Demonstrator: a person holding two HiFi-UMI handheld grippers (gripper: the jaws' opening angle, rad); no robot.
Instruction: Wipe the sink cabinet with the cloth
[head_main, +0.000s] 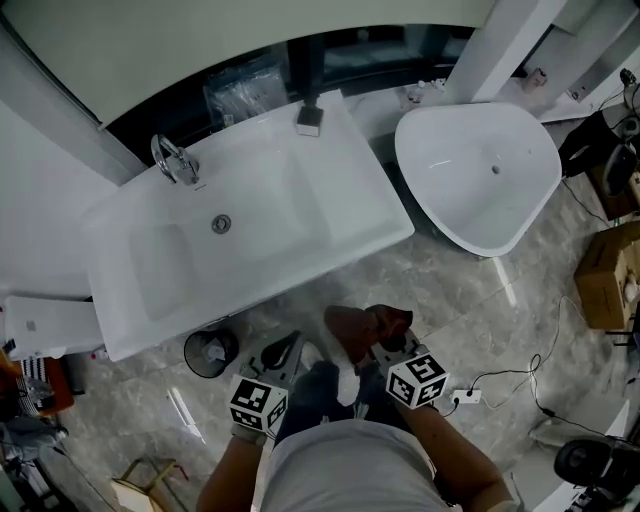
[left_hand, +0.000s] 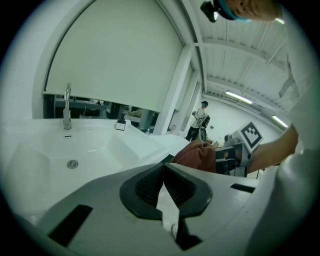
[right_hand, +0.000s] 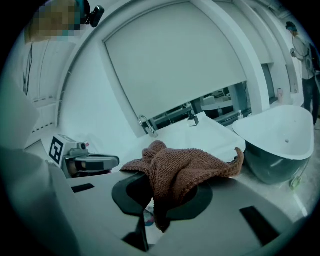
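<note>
Right gripper view: the right gripper's (right_hand: 162, 200) jaws are clamped on the brown cloth (right_hand: 185, 170), which bunches above them ready for wiping. The left gripper's (left_hand: 164, 187) jaws meet with nothing between them, probably spare. In the head view both hang short of the sink (head_main: 360, 190) at 11 o'clock. A tub (head_main: 530, 190) sits at 1 o'clock. A bin (head_main: 210, 352) at 9 o'clock may crowd the front.

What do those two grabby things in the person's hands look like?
The left gripper and the right gripper are both wide and grey, with two dark ribbed pads at the front. Each carries a cube of black-and-white square markers. The person wears a light grey top.
</note>
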